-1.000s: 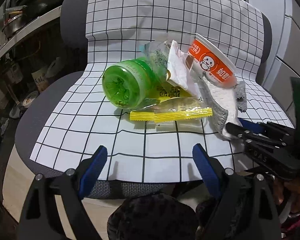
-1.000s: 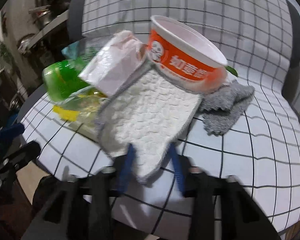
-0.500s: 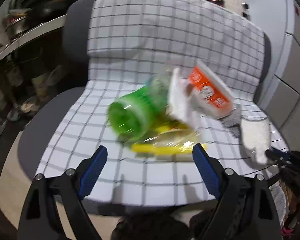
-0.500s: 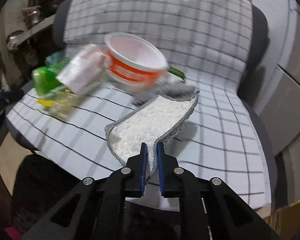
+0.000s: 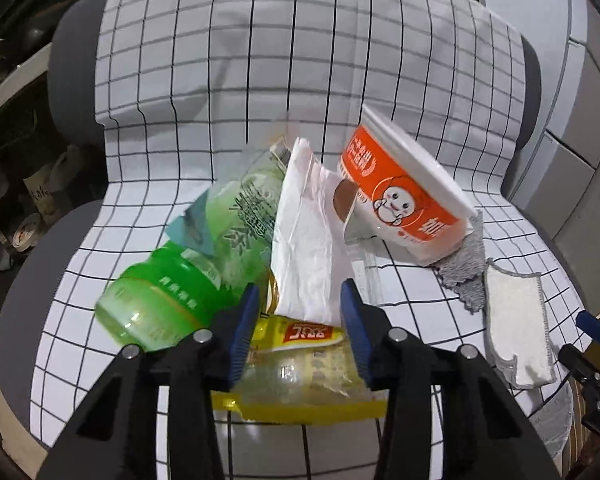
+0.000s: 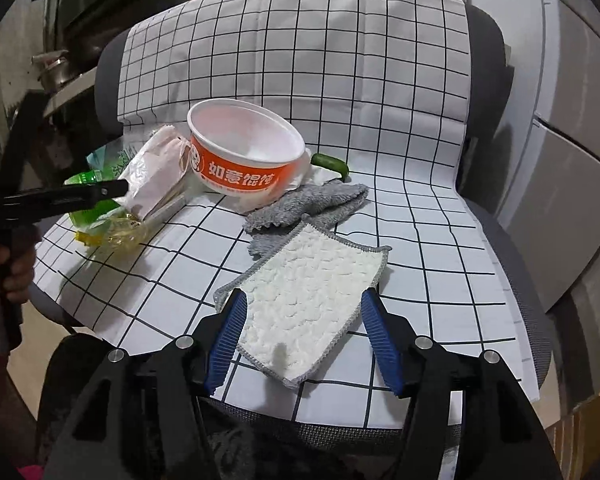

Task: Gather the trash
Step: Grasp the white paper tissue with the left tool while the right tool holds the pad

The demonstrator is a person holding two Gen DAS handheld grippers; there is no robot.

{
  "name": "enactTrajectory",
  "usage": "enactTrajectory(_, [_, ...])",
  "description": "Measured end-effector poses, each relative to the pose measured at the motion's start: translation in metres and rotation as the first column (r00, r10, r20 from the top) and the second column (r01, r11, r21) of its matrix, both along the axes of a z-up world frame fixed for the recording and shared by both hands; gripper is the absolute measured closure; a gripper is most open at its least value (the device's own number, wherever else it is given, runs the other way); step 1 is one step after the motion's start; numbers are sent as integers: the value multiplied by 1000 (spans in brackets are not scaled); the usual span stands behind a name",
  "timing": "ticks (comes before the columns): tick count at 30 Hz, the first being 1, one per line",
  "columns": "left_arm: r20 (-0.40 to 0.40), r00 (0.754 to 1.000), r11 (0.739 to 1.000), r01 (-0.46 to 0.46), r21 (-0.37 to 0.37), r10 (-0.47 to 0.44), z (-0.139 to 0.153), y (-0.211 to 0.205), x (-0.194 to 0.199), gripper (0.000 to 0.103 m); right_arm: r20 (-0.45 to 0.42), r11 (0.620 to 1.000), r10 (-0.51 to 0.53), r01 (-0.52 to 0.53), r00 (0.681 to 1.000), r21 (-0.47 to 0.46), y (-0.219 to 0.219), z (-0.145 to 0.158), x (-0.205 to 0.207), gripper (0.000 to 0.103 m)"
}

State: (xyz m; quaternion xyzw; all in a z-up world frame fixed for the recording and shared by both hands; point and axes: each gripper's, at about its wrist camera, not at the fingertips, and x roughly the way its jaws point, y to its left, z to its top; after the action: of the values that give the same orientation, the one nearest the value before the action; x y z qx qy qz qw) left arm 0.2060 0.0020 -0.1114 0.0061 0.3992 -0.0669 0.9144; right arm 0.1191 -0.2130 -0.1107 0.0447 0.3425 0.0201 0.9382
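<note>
Trash is piled on a chair seat under a chequered cloth [image 5: 260, 80]: a green bottle [image 5: 168, 300] on its side, a white paper bag [image 5: 308, 248], an orange-and-white bowl [image 5: 400, 208] tilted on the pile, and a yellow wrapper [image 5: 300, 380]. My left gripper [image 5: 300, 332] is closing over the pile. The bag's lower end and the wrapper lie between its fingers, with a gap still showing at the left pad. My right gripper [image 6: 304, 340] is opening, and a white cloth [image 6: 312, 300] lies flat on the seat between its fingers, unpinched.
A grey cloth [image 6: 308, 204] lies crumpled beside the bowl [image 6: 240, 160], with a small green object [image 6: 332, 162] behind it. Shelves with pots [image 6: 56, 72] stand to the left and grey cabinets [image 6: 572, 160] to the right. The seat's front edge is close beneath both grippers.
The left gripper moved forward onto the trash pile and its jaws narrowed. The right gripper dragged the white cloth out to the seat's front right, then opened off it.
</note>
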Motion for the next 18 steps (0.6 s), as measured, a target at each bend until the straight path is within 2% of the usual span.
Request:
enactTrajectory(4, [-23, 1000, 1000, -8, -20, 7, -6, 2, 5, 63, 0, 1000, -7, 7, 1000, 28, -8, -1, 2, 42])
enactTrajectory(6, [-29, 1000, 1000, -4, -17, 4, -8, 0, 8, 69, 1, 999, -17, 17, 1000, 39, -11, -2, 2, 42])
enactTrajectory(8, [-28, 1000, 1000, 10, -25, -11, -8, -2, 8, 81, -1, 999, -24, 24, 1000, 46, -15, -3, 2, 42])
enactTrajectory(12, [-4, 999, 999, 44, -30, -44, -5, -11, 4, 87, -4, 997, -39, 39, 999, 64, -20, -3, -1, 42])
enactTrajectory(14, [2, 998, 997, 61, -52, -61, -2, -13, 2, 97, -3, 997, -45, 45, 999, 66, -21, -2, -3, 42])
enactTrajectory(18, [24, 995, 991, 98, -90, -96, 7, -19, -9, 98, 6, 996, -53, 52, 999, 66, -23, 1, -9, 42])
